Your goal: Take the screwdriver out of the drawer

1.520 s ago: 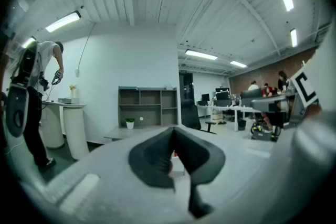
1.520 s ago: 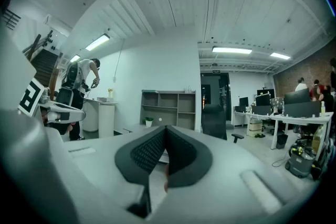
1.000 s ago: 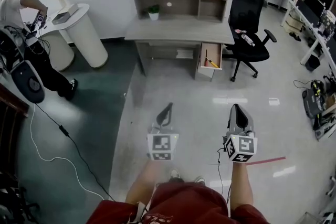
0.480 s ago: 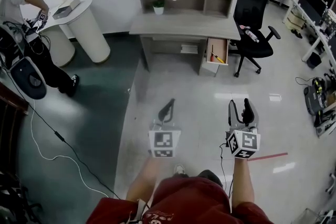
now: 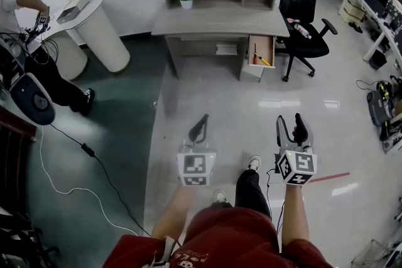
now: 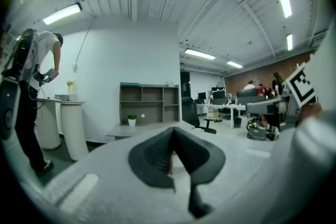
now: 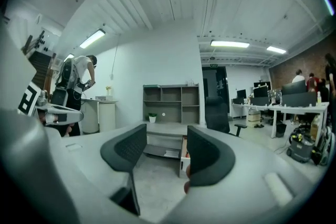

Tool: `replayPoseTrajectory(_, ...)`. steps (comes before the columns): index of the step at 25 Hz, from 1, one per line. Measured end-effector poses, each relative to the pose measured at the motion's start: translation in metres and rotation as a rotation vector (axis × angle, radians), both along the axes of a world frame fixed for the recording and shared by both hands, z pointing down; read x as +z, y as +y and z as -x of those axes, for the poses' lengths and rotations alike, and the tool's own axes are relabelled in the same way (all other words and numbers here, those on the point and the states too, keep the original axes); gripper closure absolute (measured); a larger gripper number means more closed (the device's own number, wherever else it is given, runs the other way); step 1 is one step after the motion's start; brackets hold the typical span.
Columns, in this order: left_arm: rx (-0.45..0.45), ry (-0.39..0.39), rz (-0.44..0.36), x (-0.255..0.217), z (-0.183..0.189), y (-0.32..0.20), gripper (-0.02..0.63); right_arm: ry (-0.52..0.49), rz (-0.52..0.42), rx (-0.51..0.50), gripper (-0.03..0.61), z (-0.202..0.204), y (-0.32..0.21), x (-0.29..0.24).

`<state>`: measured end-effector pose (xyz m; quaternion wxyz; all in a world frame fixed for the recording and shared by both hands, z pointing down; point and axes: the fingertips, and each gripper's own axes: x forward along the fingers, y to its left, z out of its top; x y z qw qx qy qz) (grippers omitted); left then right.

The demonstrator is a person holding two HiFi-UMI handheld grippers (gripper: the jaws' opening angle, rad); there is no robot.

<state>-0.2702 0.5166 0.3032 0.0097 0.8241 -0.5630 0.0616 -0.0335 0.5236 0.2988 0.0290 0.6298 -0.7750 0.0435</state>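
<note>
Head view: the yellow-handled screwdriver [image 5: 262, 59] is lying in the open drawer [image 5: 250, 53] at the right end of the desk [image 5: 213, 22], well apart from both grippers. Your right gripper [image 5: 291, 121] has just been opening its jaws and is now holding them wide, nothing between them; this is likely preparation for the pick. Your left gripper [image 5: 201, 121] is showing its jaws pressed together, empty. Glossy pale floor [image 5: 239, 103] is separating you from the desk, and an office chair [image 5: 308, 41] is standing just beside the drawer.

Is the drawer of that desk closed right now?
No, the drawer is pulled out from under the desk, with a yellow-handled screwdriver lying inside it.
</note>
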Motion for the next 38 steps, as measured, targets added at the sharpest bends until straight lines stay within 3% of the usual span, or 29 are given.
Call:
replayPoseTrajectory(9, 0.004, -0.016, 0.004, 0.006, -0.018, -0.053, 0.617, -0.017, 0.015, 0.036, 0.347, -0.029, -0.054, 0.014)
replayPoseTrajectory(17, 0.025, -0.017, -0.020, 0.014, -0.065, -0.115, 0.617, -0.039, -0.022, 0.052, 0.348, -0.073, -0.116, 0.025)
replayPoseTrajectory(21, 0.072, -0.005, -0.025, 0.010, -0.098, -0.160, 0.617, -0.046, -0.009, 0.043, 0.348, -0.099, -0.166, 0.029)
replayPoseTrajectory(25, 0.051, 0.005, -0.015, 0.004, -0.128, -0.209, 0.618, -0.032, -0.011, 0.001, 0.348, -0.124, -0.216, 0.025)
replayPoseTrajectory(38, 0.071, 0.009, 0.000, -0.011, -0.262, -0.345, 0.617, -0.051, -0.011, 0.006, 0.348, -0.252, -0.347, 0.016)
